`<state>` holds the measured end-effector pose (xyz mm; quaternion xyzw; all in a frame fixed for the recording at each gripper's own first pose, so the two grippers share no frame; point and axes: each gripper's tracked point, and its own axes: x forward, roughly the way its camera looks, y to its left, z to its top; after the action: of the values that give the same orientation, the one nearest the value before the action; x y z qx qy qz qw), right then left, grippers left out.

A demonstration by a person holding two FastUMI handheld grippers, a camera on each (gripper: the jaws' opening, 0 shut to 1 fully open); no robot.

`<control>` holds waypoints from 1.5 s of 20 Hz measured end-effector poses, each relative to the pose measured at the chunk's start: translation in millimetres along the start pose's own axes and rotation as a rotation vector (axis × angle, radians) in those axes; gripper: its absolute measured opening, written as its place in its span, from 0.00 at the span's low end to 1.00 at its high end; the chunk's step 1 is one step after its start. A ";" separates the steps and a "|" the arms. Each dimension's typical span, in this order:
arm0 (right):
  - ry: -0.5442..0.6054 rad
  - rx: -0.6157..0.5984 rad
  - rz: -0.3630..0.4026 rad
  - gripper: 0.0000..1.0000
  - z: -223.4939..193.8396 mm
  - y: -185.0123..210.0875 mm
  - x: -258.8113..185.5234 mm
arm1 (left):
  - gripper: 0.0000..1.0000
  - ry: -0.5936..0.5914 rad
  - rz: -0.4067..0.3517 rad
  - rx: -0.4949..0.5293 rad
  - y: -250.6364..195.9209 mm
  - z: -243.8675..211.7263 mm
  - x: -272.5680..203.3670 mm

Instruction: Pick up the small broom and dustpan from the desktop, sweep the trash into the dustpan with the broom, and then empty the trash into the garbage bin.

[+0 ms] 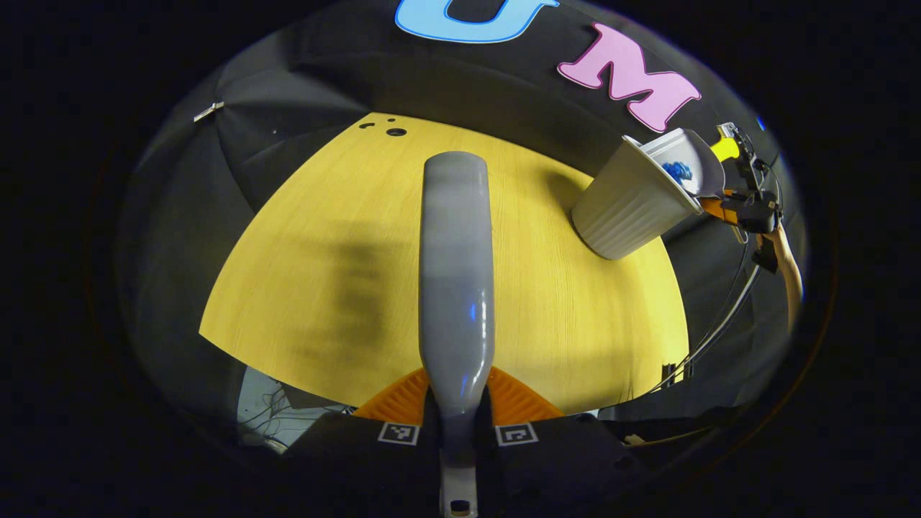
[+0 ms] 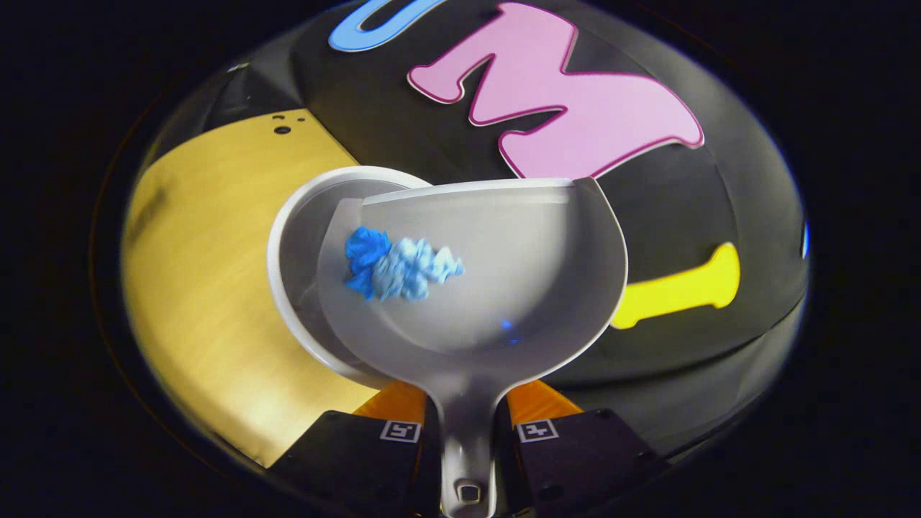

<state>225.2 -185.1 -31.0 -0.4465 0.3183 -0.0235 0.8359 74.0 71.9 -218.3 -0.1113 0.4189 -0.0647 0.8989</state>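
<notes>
My left gripper [image 1: 457, 432] is shut on the grey small broom [image 1: 456, 273], which points forward above the yellow desktop [image 1: 324, 288]. To the upper right stands the white ribbed garbage bin [image 1: 626, 205], with the grey dustpan [image 1: 701, 169] tipped over its mouth and the other gripper [image 1: 748, 205] behind it. In the right gripper view my right gripper [image 2: 468, 432] is shut on the dustpan's handle. The dustpan [image 2: 518, 288] holds a crumpled blue piece of trash [image 2: 399, 266] near its left front edge, over the bin's rim [image 2: 288, 216].
The desktop [image 2: 209, 288] has small holes at its far corner [image 1: 396, 132]. Cables [image 1: 712, 331] hang past the table's right edge. The booth's black cloth wall stands close behind the bin.
</notes>
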 end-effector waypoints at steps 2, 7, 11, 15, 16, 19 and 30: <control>-0.002 -0.039 -0.053 0.34 1.7 -3.1 -0.3 | 0.28 0.006 0.001 0.017 4.7 1.1 -1.6; -0.006 -0.180 -0.178 0.33 1.9 -12.0 3.3 | 0.24 0.022 -0.014 0.024 9.2 -4.2 -5.0; -0.021 -0.353 -0.325 0.33 7.2 -24.2 6.1 | 0.24 0.037 -0.027 0.030 7.6 -10.8 -9.7; -0.040 -0.446 -0.402 0.33 6.2 -32.4 -0.9 | 0.24 0.050 -0.031 0.042 4.5 -16.5 -13.4; -0.043 -0.462 -0.408 0.33 6.7 -30.5 0.2 | 0.24 0.051 -0.031 0.045 2.8 -16.7 -14.2; -0.047 -0.514 -0.427 0.33 4.9 -26.6 4.5 | 0.28 0.052 -0.033 0.049 -2.1 -18.9 -17.3; -0.060 -0.348 -0.348 0.33 0.2 -22.4 -2.9 | 0.24 0.021 0.016 0.033 -10.6 -23.4 -18.7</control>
<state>228.5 -197.5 -12.4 -0.6323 0.2110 -0.0986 0.7389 43.9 62.2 -216.4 -0.0922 0.4281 -0.0655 0.8966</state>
